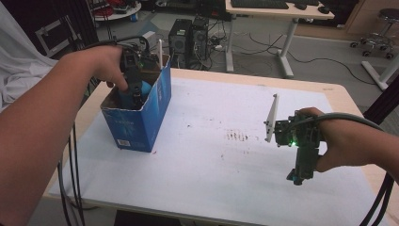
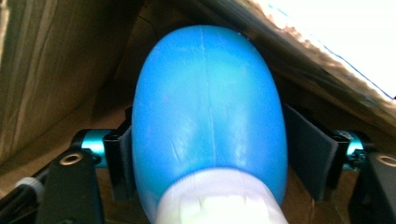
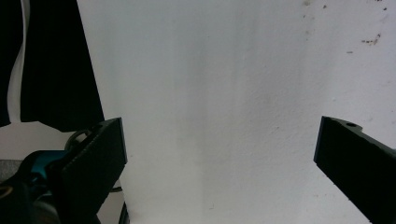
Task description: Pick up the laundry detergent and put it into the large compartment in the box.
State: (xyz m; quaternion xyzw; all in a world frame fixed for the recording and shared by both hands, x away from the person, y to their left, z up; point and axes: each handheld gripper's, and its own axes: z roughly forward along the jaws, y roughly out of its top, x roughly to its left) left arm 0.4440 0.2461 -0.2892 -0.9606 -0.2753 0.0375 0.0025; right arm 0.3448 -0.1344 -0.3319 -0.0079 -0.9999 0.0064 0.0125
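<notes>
Your left gripper (image 2: 208,154) has its jaws pinching the blue bottle (image 2: 208,112) crosswise inside the blue box (image 1: 157,101), long axis running forward between the jaws, while your right gripper (image 3: 219,154) holds its jaws spread, empty, above the table (image 3: 224,70).

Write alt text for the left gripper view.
A blue bottle with a white cap sits clamped between the left gripper's black jaws, inside a brown cardboard box.
</notes>
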